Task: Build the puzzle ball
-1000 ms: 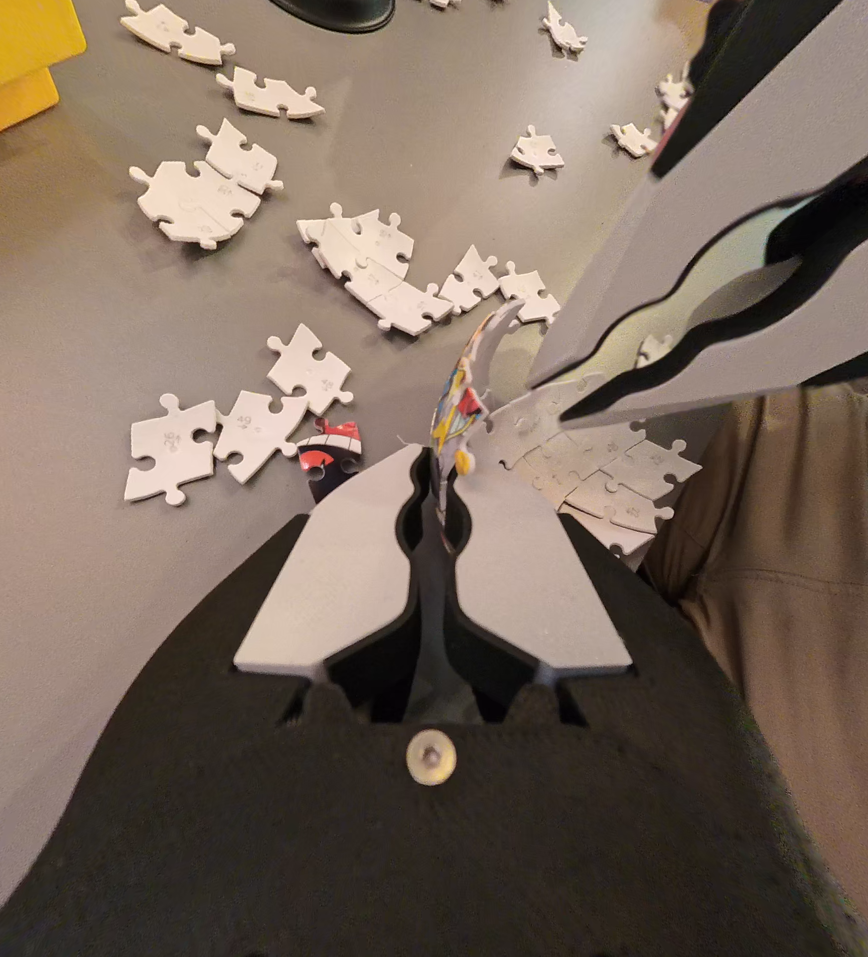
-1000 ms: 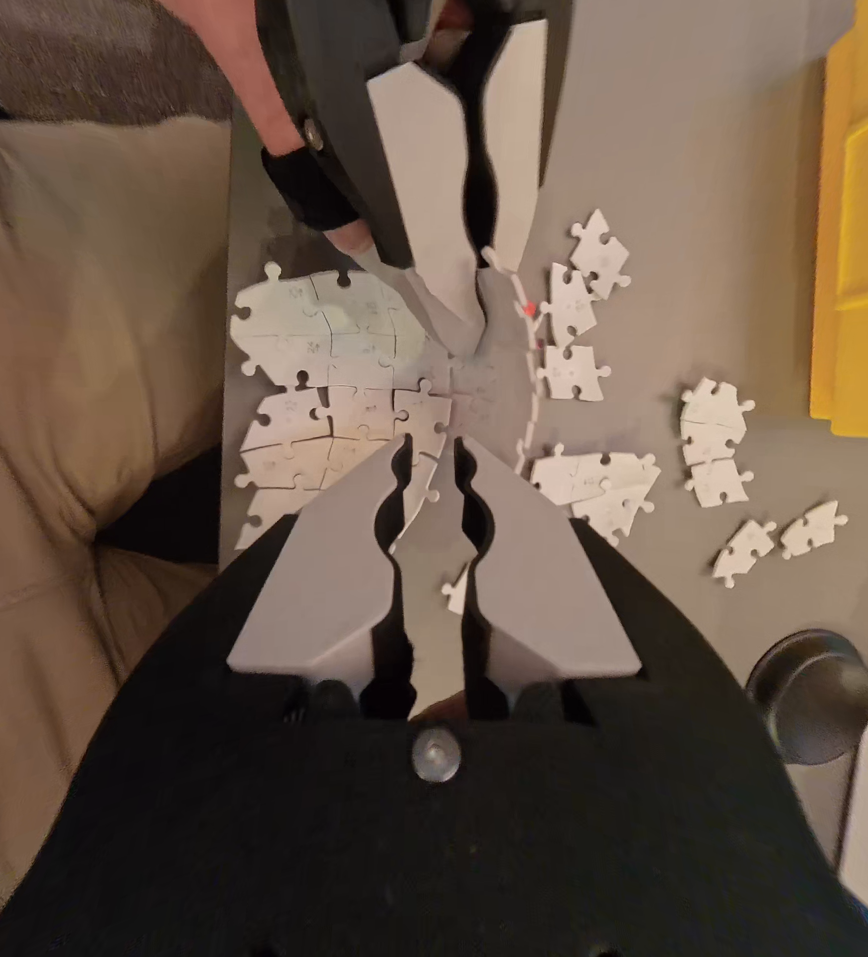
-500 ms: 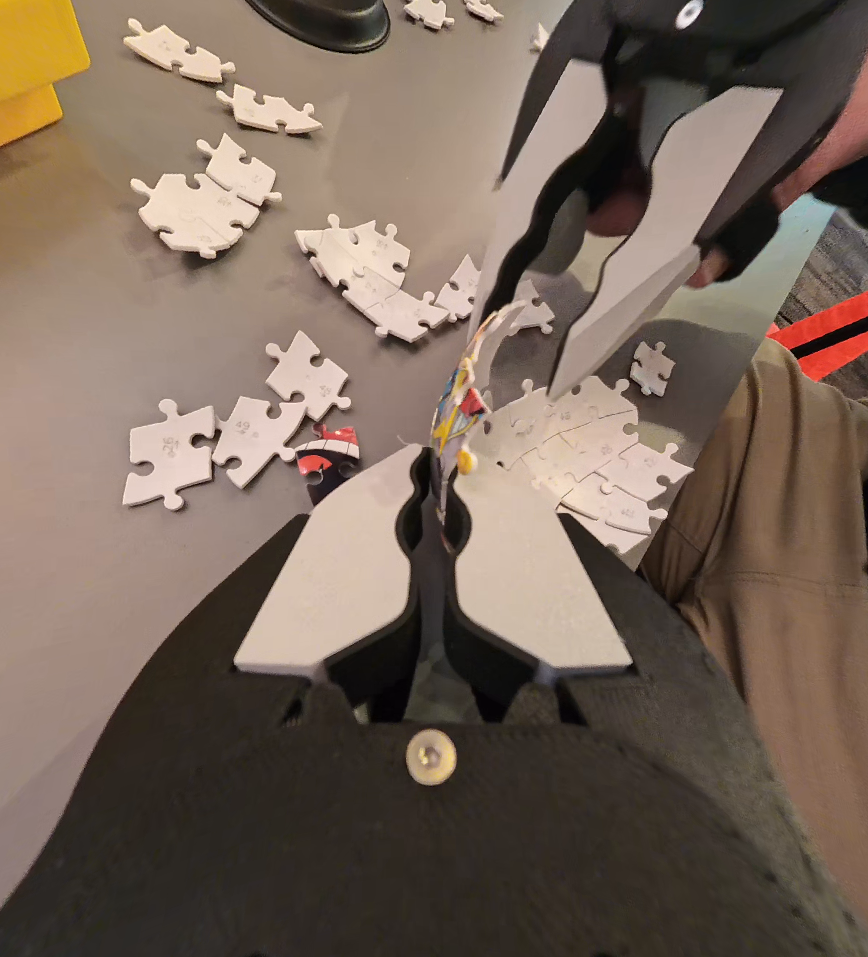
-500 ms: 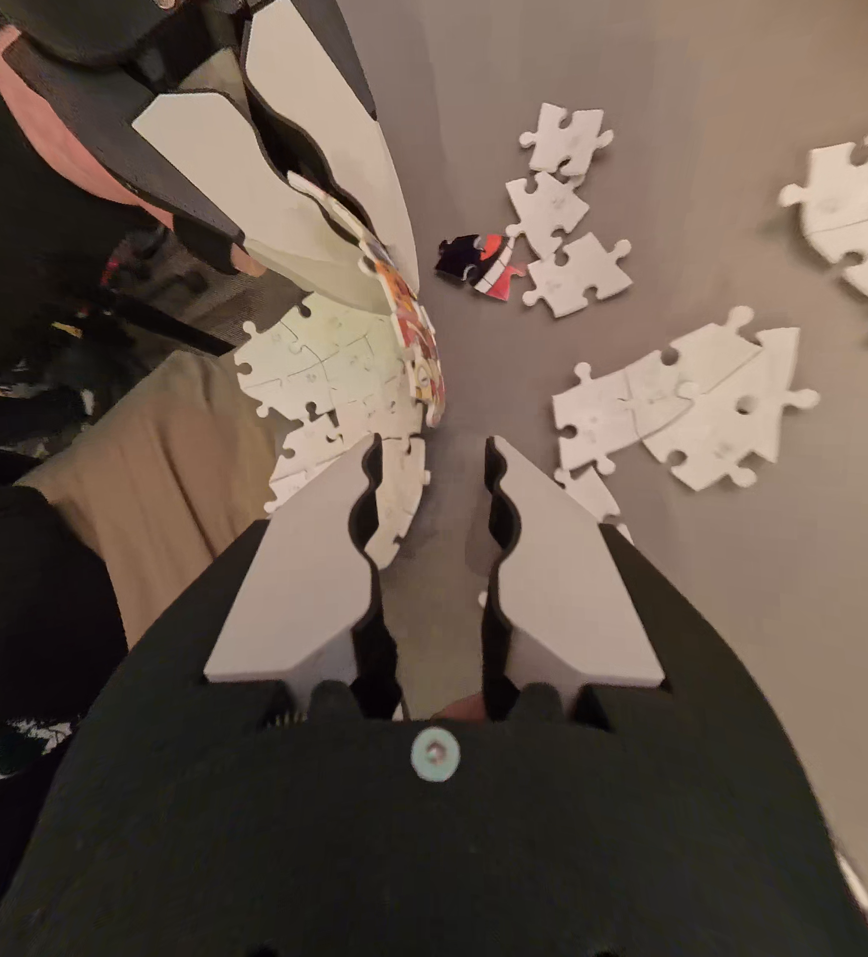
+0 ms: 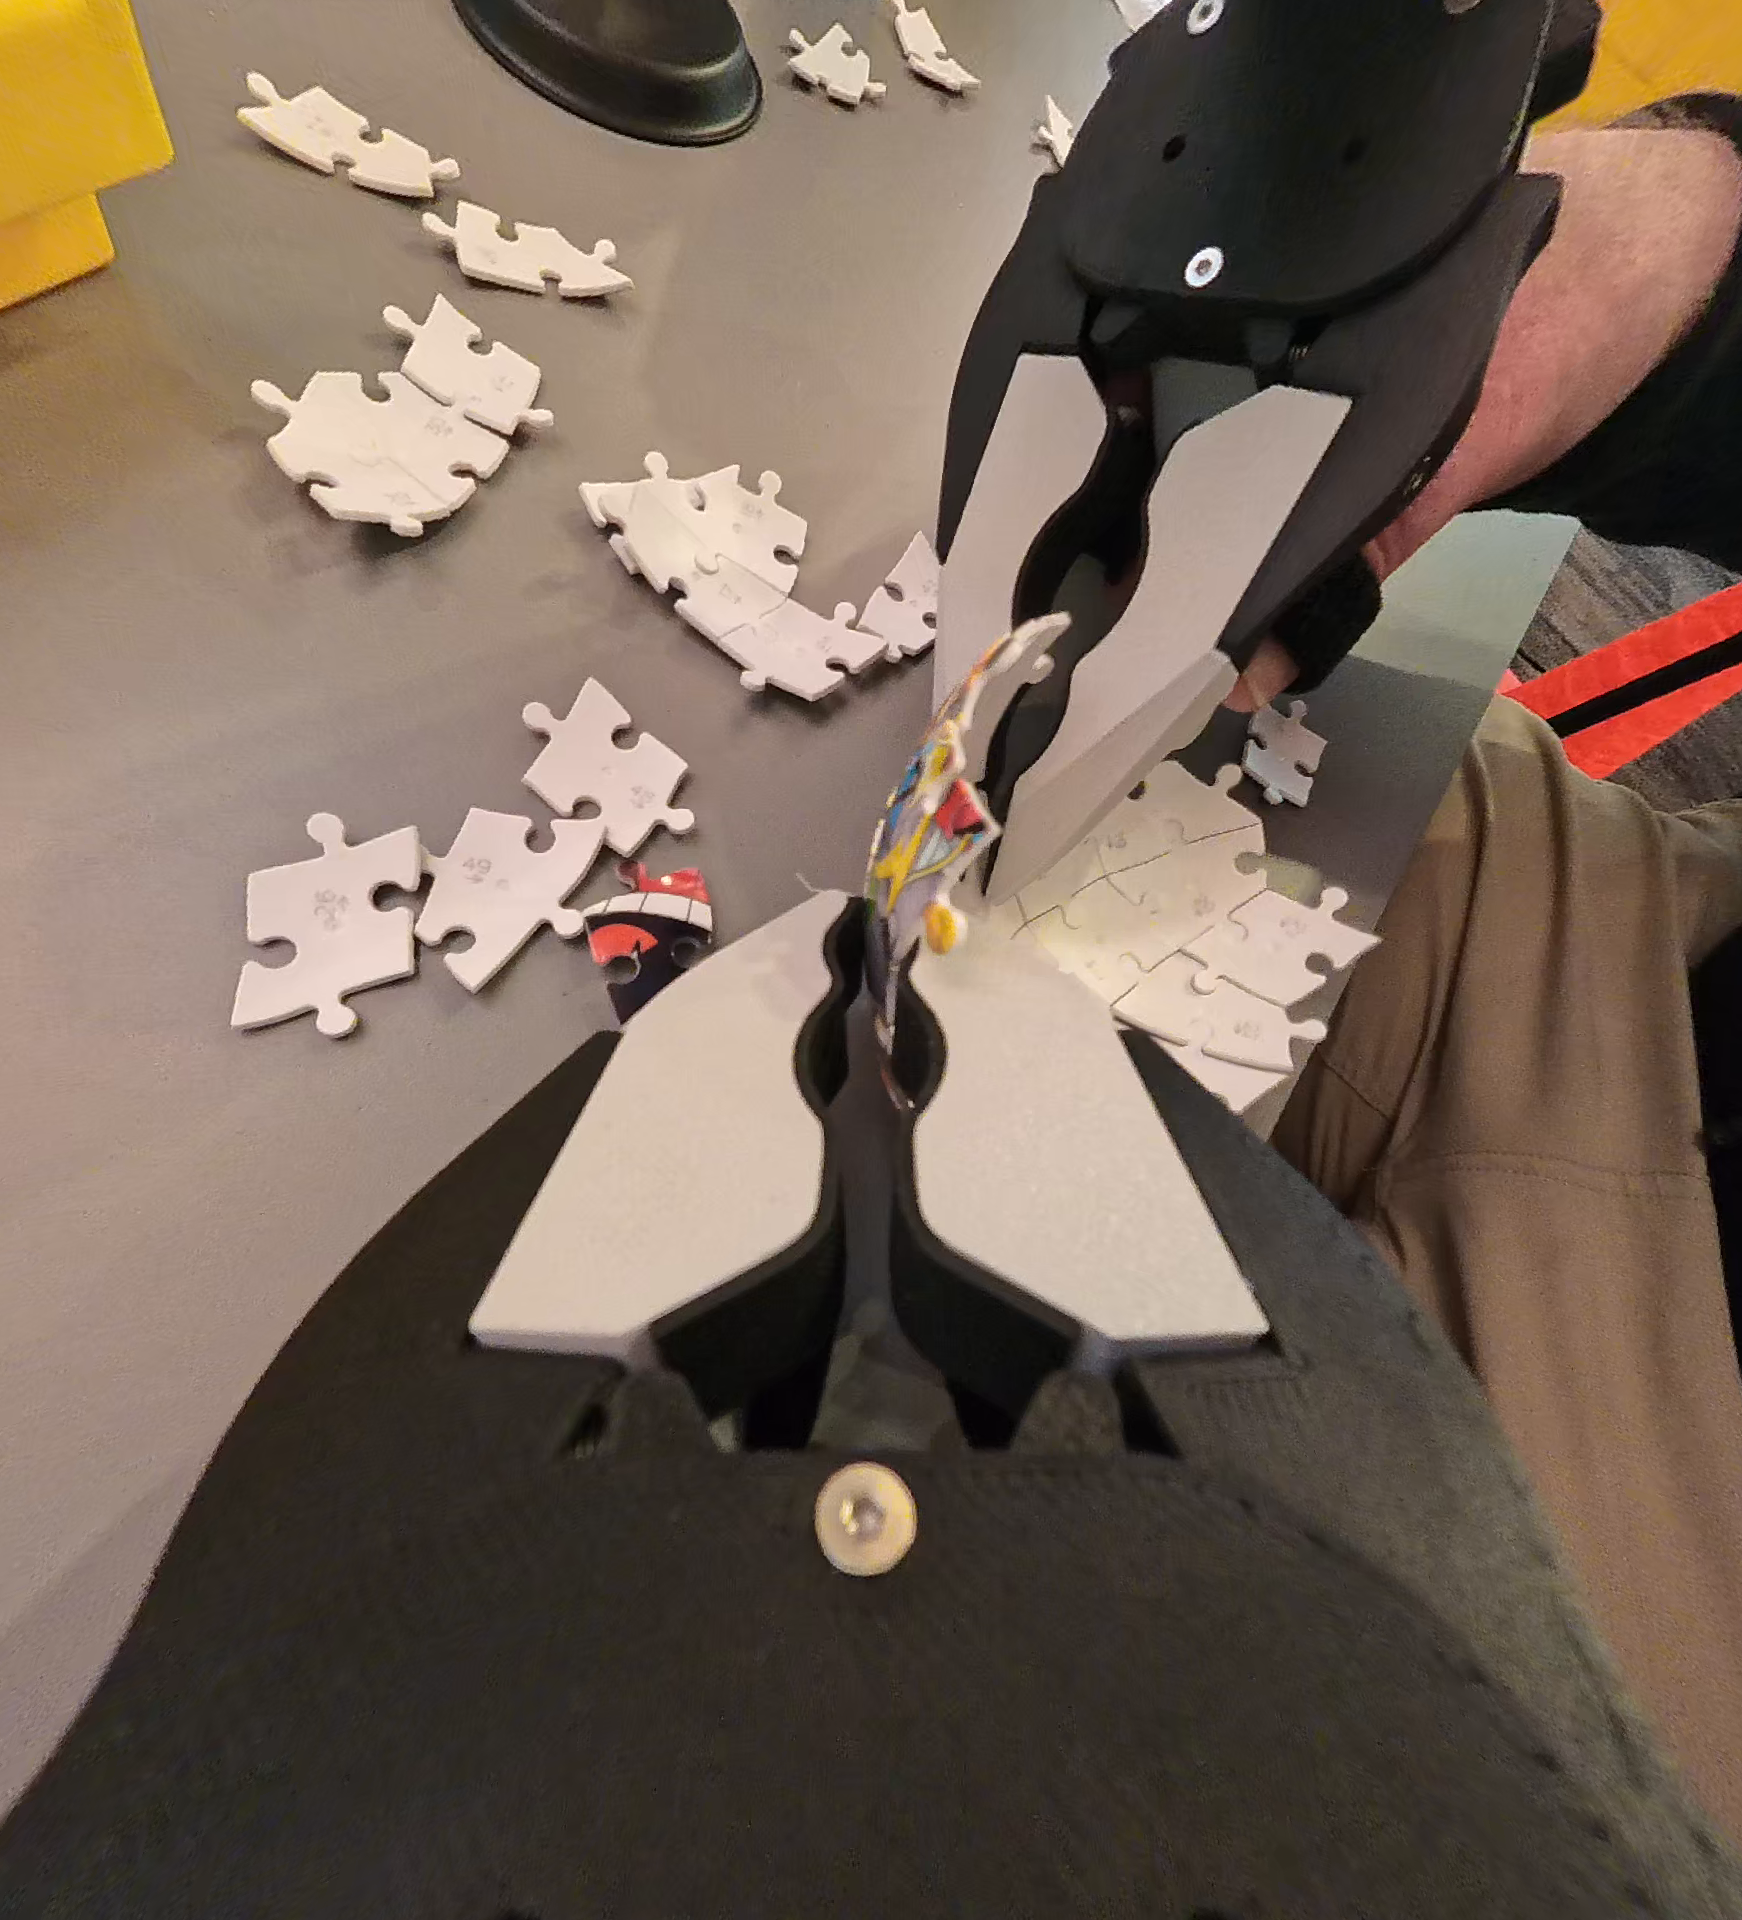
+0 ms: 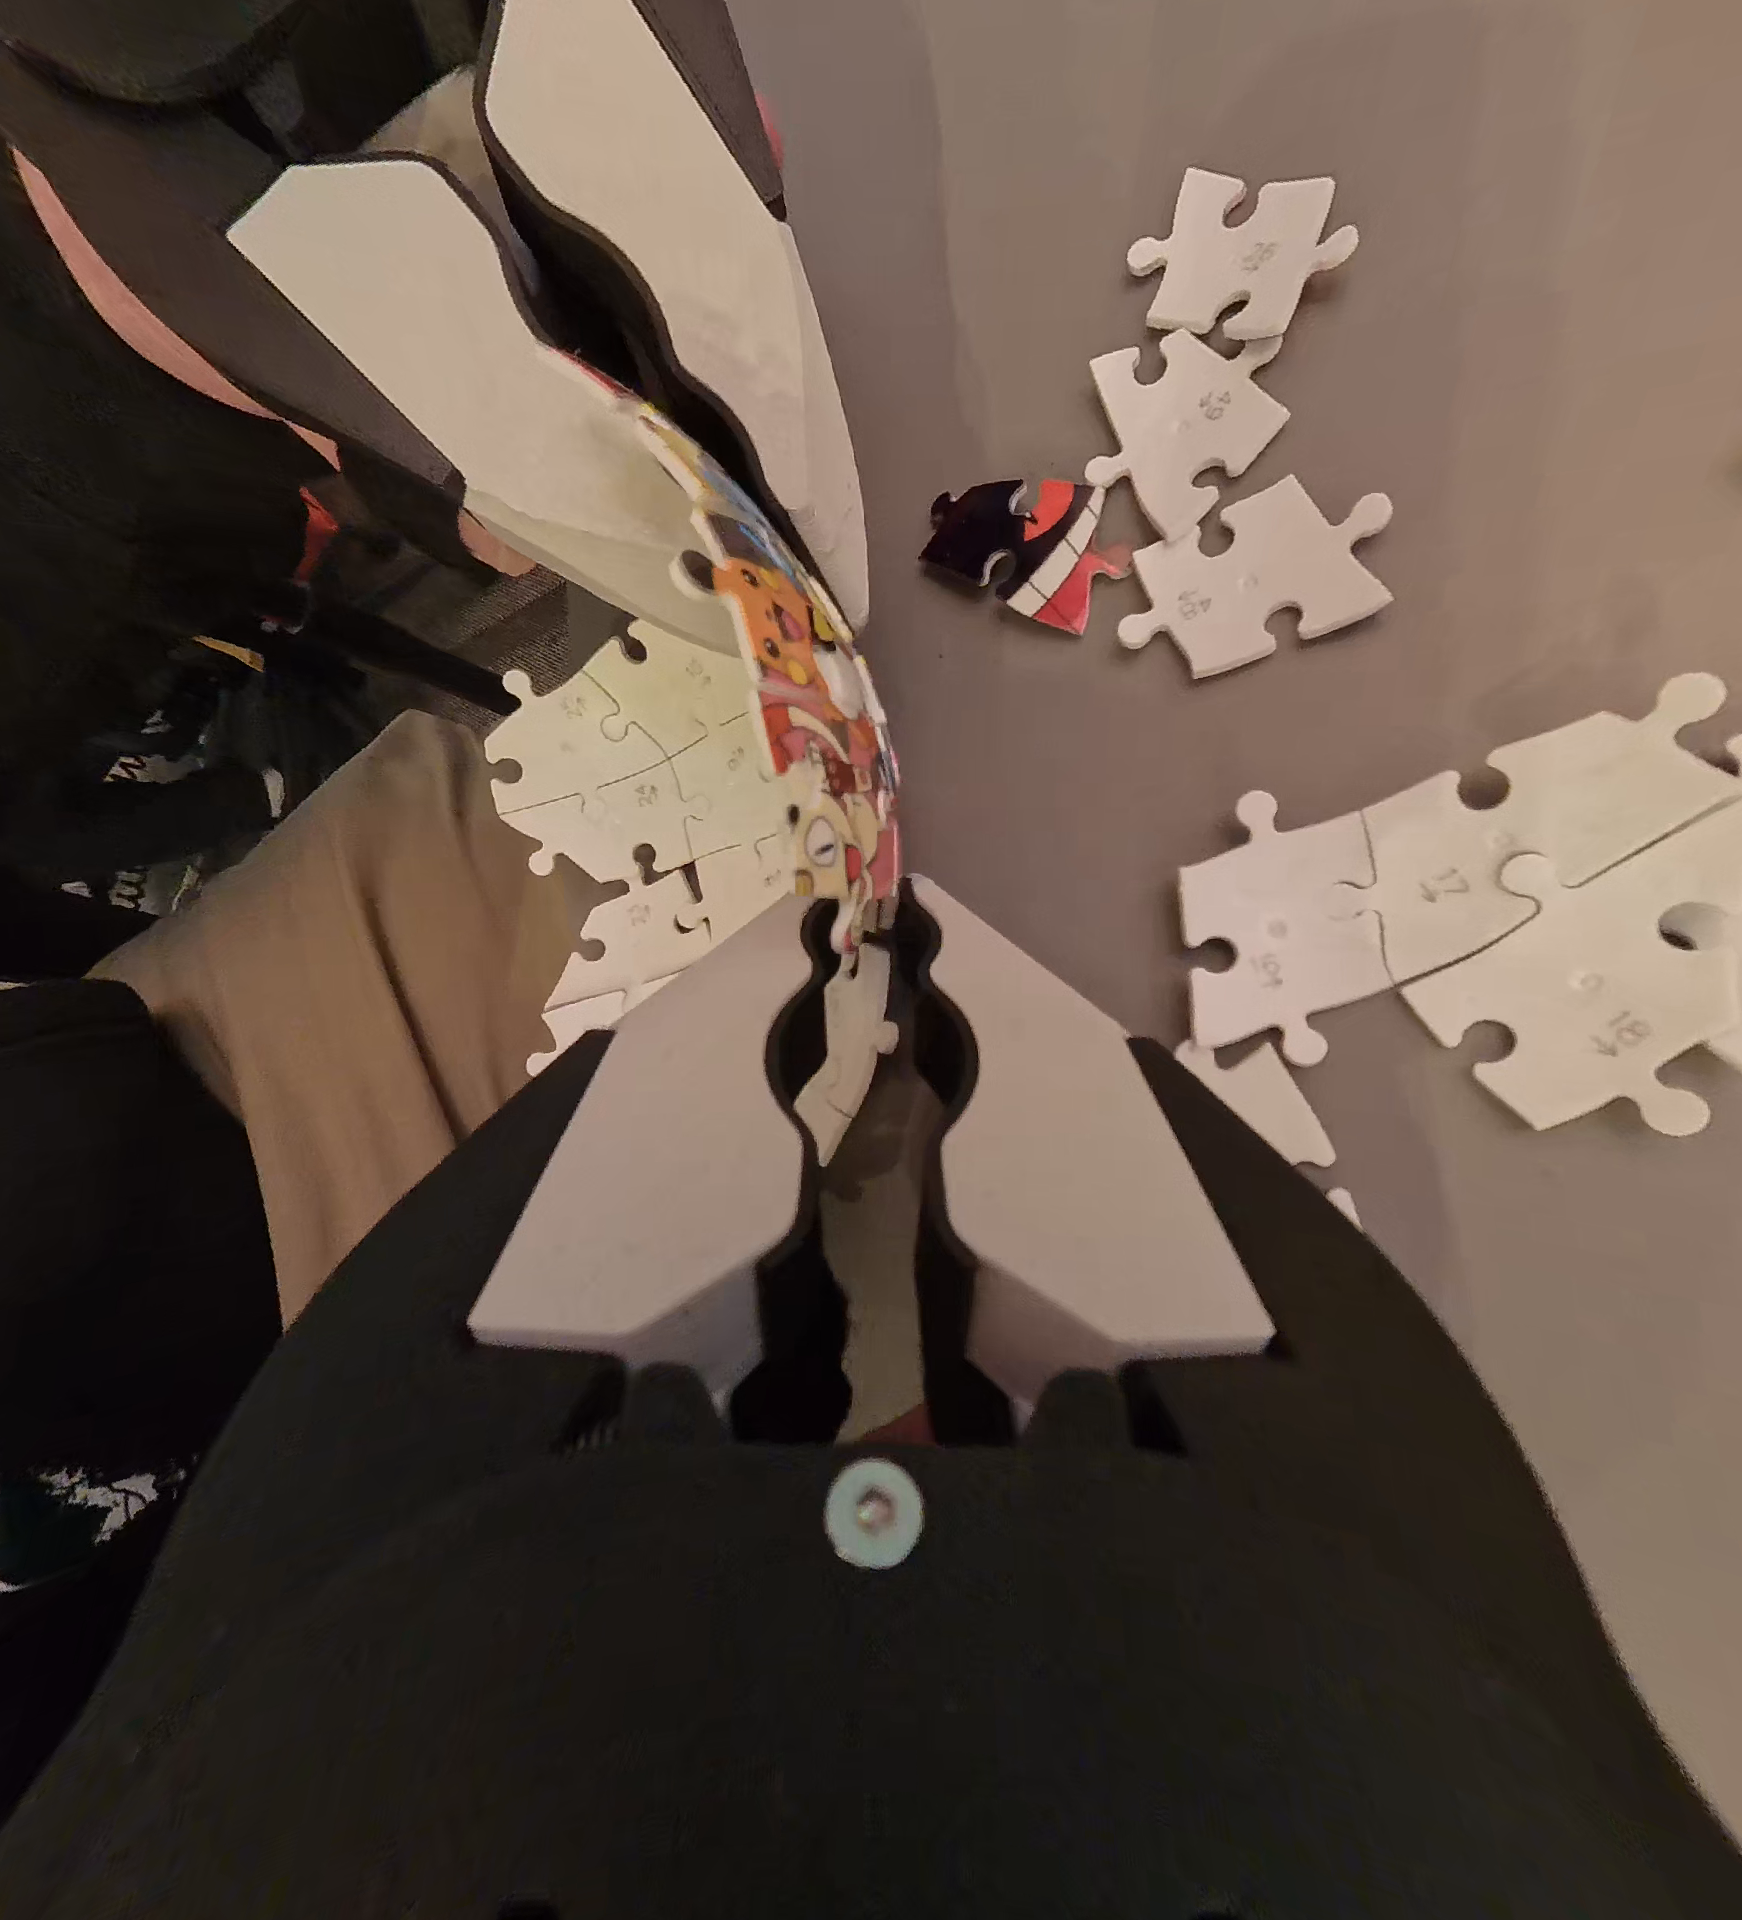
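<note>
My left gripper (image 5: pixel 877 935) is shut on the lower end of a curved strip of joined colourful puzzle pieces (image 5: pixel 924 831) and holds it upright above the grey table. My right gripper (image 6: pixel 862 904) reaches in from the far side (image 5: pixel 981 790), and its jaws are shut on the strip's other end (image 6: pixel 815 707). The left gripper also shows in the right wrist view (image 6: pixel 784 613). A flat panel of joined white face-down pieces (image 5: pixel 1189 914) lies under the strip at the table's edge. A single colourful piece (image 5: pixel 649 914) lies face up just left of my left fingers.
Loose and partly joined white pieces (image 5: pixel 327 914) (image 5: pixel 721 561) are scattered over the table to the left and beyond. A yellow bin (image 5: pixel 5 156) and a black round base (image 5: pixel 628 52) stand at the back. A person's tan trouser leg (image 5: pixel 1521 1143) is at the right, beside the table edge. The left gripper's tips are roughly 4 cm from the right gripper's.
My right gripper, open half a second ago, has come in closer and closed on the free end of the strip. My left gripper has kept its hold and barely moved.
</note>
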`<action>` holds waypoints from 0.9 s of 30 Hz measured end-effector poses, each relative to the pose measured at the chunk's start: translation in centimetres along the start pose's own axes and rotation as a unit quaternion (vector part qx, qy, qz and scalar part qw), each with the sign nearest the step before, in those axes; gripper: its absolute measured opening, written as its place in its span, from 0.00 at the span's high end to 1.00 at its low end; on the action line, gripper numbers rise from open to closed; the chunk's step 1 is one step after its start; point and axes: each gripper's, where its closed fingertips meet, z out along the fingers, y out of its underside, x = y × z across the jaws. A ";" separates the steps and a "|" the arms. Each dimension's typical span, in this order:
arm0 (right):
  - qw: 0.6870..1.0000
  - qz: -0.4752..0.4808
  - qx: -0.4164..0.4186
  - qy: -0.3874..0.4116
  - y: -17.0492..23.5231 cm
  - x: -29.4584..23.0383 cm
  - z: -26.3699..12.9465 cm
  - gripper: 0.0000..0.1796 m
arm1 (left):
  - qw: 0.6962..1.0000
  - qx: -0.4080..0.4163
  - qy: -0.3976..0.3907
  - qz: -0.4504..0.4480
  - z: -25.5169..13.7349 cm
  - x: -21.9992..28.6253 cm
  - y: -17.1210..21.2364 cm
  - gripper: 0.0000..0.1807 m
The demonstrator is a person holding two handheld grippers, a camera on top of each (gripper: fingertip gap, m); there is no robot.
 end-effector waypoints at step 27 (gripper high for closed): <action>0.998 0.032 0.031 -0.047 -0.4 -0.4 0.0 0.97 | 0.999 0.023 0.026 -0.010 -0.5 0.4 -0.4 0.98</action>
